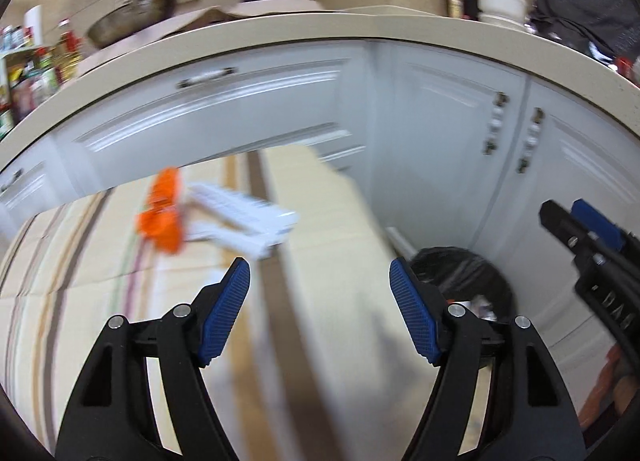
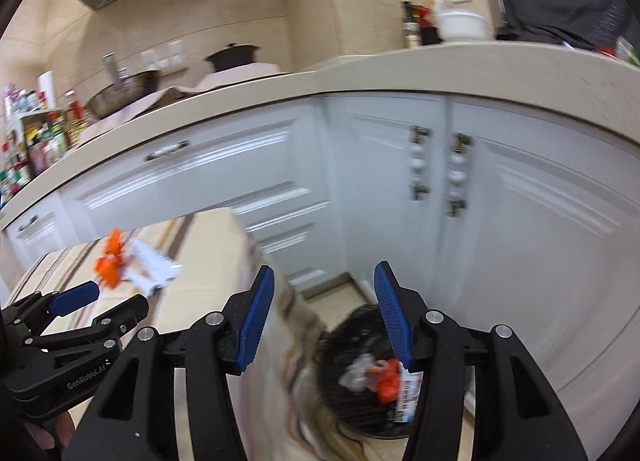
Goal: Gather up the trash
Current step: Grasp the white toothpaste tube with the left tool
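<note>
White cabinets (image 2: 280,165) under a beige countertop (image 2: 360,73) fill the far side. Nearer, a bench (image 1: 80,281) with a striped cloth carries an orange wrapper (image 1: 162,213) touching a white package (image 1: 244,217) at its far left. Right of it, on the floor, a black-lined bin (image 2: 352,381) holds trash (image 2: 388,379). Left gripper (image 1: 320,301) and right gripper (image 2: 324,313): jaws apart, holding nothing.

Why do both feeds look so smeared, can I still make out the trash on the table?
Left wrist view: motion blur streaks the orange-and-white trash and table; hand-held gripper pads stay sharp. Right wrist view: same trash and bin smeared; fisheye bends the counter edge.
</note>
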{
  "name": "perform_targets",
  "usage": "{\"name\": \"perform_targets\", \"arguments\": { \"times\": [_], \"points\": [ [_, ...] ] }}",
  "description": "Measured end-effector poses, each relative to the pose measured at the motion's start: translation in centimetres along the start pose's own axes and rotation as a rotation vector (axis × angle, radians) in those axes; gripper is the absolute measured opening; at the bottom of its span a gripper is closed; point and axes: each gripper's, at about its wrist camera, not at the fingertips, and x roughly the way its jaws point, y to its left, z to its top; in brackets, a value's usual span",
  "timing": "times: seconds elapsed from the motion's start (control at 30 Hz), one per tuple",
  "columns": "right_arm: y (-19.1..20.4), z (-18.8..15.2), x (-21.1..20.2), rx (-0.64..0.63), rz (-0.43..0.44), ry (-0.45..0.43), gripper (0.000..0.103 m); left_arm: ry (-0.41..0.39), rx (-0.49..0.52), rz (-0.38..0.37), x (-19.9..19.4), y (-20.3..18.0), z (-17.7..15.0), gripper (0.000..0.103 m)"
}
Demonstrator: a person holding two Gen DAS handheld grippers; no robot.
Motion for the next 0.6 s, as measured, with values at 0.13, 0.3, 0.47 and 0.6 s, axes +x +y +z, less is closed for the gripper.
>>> {"name": "perform_targets", "arguments": {
  "times": [0.13, 0.3, 0.47, 0.6],
  "points": [
    [3.4, -0.2, -0.2, -0.025, 0.053, 0.006, 0.052, 0.014, -0.03, 0.063, -0.7, 4.2, -1.4, 0.071],
    [7.4, -0.7, -0.4, -0.076, 0.103, 0.016, 0.052, 0.043, -0.078, 0.095, -0.5, 7.8, -2.9, 0.071],
    [9.2, -1.1, 0.0, -0.099, 0.13, 0.04, 0.052, 0.065, -0.091, 0.084, 0.5, 9.0, -3.5, 0.071],
    [9.8, -1.2, 0.4, -0.11, 0.135, 0.053, 0.052, 0.108, -0.094, 0.054, 1.7, 9.3, -3.6, 0.071]
  ]
}}
